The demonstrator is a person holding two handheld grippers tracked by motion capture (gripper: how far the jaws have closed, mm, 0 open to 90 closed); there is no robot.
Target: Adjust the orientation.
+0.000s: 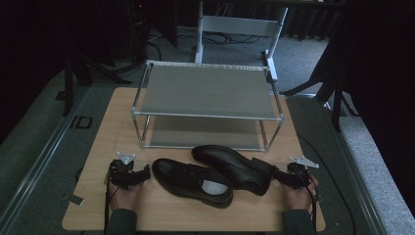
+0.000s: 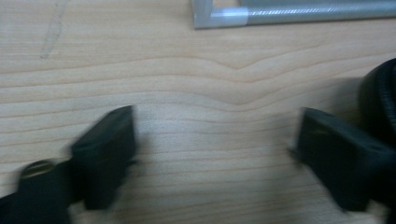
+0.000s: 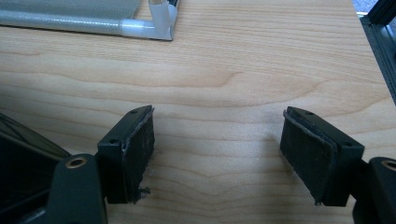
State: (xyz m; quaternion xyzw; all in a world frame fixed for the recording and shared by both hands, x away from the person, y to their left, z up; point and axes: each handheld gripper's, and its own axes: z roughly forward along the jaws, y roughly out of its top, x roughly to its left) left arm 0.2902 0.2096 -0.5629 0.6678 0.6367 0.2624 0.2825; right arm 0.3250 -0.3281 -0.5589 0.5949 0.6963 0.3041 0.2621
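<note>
Resting on a pale wooden table [image 1: 98, 147], two black leather shoes lie side by side near the front edge, between a person's two hand-held grippers; the nearer shoe [image 1: 191, 182] points its toe toward the left gripper [image 1: 128, 175], which sits just beside that toe without touching it; the farther shoe [image 1: 235, 167] lies slightly behind it, its heel close to the right gripper [image 1: 289, 177]. In the left gripper view, the jaws stand spread wide over bare wood, nothing between them, with a dark curve of shoe at the right edge; in the right gripper view, the jaws are likewise spread apart and empty, a dark piece of shoe showing at the lower left. Behind the shoes stands a two-tier metal shoe rack [image 1: 205, 90], both shelves bare; its silver corner tube appears at the top of each gripper view.
</note>
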